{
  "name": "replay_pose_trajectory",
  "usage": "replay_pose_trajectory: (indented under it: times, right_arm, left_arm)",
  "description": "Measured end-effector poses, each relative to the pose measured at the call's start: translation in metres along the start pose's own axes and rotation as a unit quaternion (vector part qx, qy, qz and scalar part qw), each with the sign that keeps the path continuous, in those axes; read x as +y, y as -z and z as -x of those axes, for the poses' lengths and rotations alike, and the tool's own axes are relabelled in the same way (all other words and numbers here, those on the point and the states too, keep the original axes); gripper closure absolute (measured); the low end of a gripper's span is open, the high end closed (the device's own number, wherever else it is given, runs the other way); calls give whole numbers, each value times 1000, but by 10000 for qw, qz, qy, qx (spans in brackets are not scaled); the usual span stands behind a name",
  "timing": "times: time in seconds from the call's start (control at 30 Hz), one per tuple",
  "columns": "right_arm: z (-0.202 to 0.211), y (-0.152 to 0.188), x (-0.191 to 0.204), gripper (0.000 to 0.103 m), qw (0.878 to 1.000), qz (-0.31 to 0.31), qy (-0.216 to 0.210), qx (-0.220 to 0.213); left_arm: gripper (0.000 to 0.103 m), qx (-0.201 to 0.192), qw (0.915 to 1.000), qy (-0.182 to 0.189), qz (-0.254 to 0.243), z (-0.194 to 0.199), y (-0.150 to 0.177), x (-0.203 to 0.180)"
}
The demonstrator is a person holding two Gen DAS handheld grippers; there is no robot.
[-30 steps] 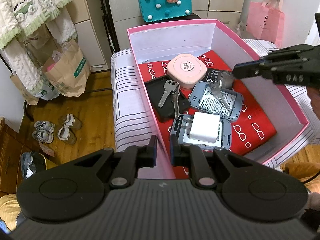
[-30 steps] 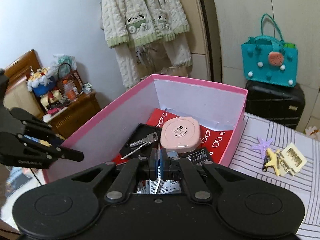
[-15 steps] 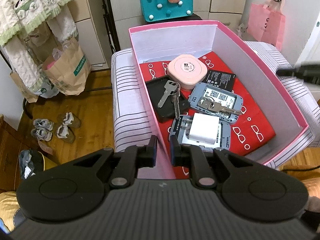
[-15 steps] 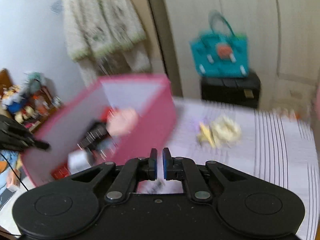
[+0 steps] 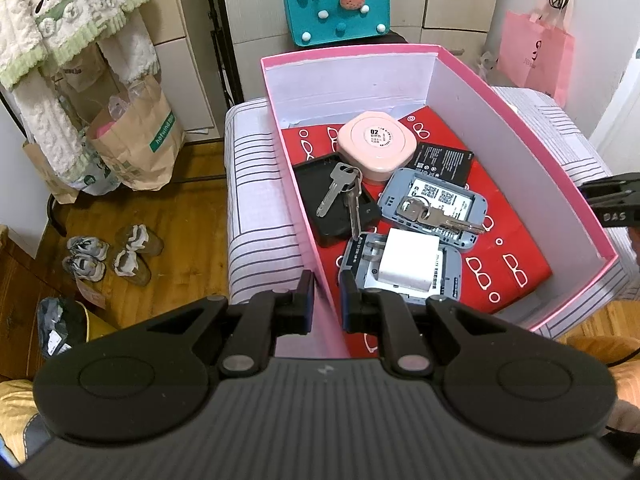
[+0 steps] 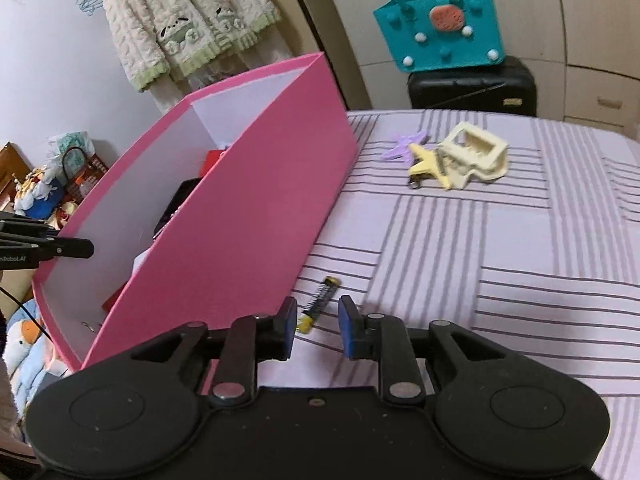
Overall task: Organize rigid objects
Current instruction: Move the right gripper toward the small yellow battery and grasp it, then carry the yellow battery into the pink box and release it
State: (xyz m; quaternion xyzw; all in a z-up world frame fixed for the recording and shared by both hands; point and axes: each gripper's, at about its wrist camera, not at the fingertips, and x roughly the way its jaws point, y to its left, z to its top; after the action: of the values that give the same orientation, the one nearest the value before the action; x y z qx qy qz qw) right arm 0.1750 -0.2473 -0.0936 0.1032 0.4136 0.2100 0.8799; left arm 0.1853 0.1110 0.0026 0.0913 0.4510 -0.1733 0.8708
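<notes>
My left gripper (image 5: pixel 327 300) stands astride the near wall of the pink box (image 5: pixel 520 120), shut on that wall. Inside lie a pink round case (image 5: pixel 376 144), two key bunches (image 5: pixel 340 192) (image 5: pixel 436 216), a white charger (image 5: pixel 408 260) and grey devices. In the right wrist view my right gripper (image 6: pixel 318 320) is low over the striped bed, beside the box's outer wall (image 6: pixel 248 200). Its jaws are opening, and a small battery (image 6: pixel 319 303) lies just ahead between the fingertips, untouched. From the left wrist view only the right gripper's tip (image 5: pixel 588 194) shows, at the right edge.
Hair clips lie farther up the bedcover: a purple star (image 6: pixel 402 146), a yellow one (image 6: pixel 426 164) and a cream claw clip (image 6: pixel 476 152). A teal bag (image 6: pixel 440 28) sits on a black case behind the bed. Shoes (image 5: pixel 108 256) and paper bags are on the wooden floor.
My right gripper let go of a key bunch, which now lies on a grey device in the box. It swung out right and down to the battery, jaws parting. The left gripper stayed put.
</notes>
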Motion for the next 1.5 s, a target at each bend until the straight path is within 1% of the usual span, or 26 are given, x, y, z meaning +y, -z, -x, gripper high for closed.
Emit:
replay_pose_trajectory:
  times: [0.1, 0.17, 0.23, 0.27, 0.3, 0.37, 0.4, 0.67, 0.87, 1.1, 1.33, 1.5]
  right_arm:
    - [-14, 0, 5, 75, 9999, 94, 66, 57]
    - [-21, 2, 8, 76, 9996, 197, 199, 92]
    - [-23, 5, 16, 76, 9982, 493, 353, 3]
    - [-22, 5, 19, 85, 9972, 615, 413, -1]
    - [-22, 7, 23, 92, 9957, 793, 487, 24]
    - [-22, 11, 34, 92, 9895, 1258, 713, 37]
    - [-22, 13, 37, 92, 9881, 1325, 777, 40]
    - [-16, 10, 45, 92, 9842, 1414, 1047, 183]
    - [6, 7, 53, 92, 9789, 1579, 1295, 92]
    - [41, 5, 58, 92, 9740, 1710, 1479, -133]
    - [60, 1, 60, 92, 9723, 1749, 1505, -386]
    - [81, -17, 75, 92, 9661, 1975, 1475, -771]
  left_arm:
    - [91, 1, 10000, -5, -9, 0, 0, 0]
    - [91, 6, 10000, -20, -35, -1, 0, -1]
    - [91, 16, 10000, -13, -52, -1, 0, -3]
    - [91, 17, 10000, -12, -62, -1, 0, -3]
    - [91, 15, 10000, -13, -62, -2, 0, -3]
    - [91, 11, 10000, 1, -58, -2, 0, -3]
    - [91, 10, 10000, 7, -56, -2, 0, -4]
    - [91, 48, 9998, -48, -194, -3, -1, -8]
    - [91, 192, 9978, -314, -551, -4, -4, -20]
    - [90, 280, 9968, -464, -588, -4, -6, -25]
    - [90, 317, 9970, -492, -503, -4, -8, -24]
    - [90, 317, 9970, -524, -472, -3, -8, -25]
